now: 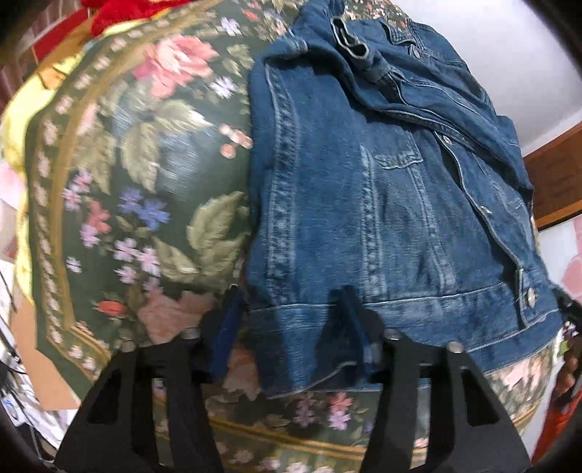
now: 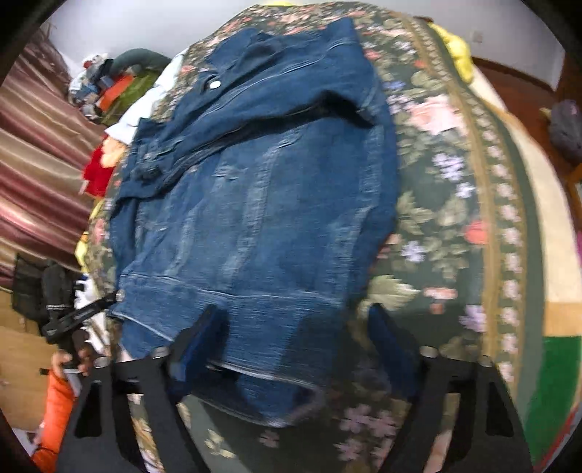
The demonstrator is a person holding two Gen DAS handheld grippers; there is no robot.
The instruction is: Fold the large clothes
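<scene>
A blue denim jacket (image 1: 382,203) lies partly folded on a floral green bedspread (image 1: 127,163), sleeves folded over its upper part. My left gripper (image 1: 291,320) is open, its fingers astride the jacket's bottom left hem corner. In the right wrist view the jacket (image 2: 254,203) fills the middle. My right gripper (image 2: 294,334) is open, with the jacket's bottom right hem corner between its fingers. The left gripper shows at the left edge of the right wrist view (image 2: 76,316).
The bedspread (image 2: 454,218) extends to the right of the jacket. Red and yellow cloths (image 1: 109,14) lie at the bed's far side. Striped curtains (image 2: 32,163) and a pile of clutter (image 2: 105,83) are at left. A wooden frame (image 1: 556,182) stands at right.
</scene>
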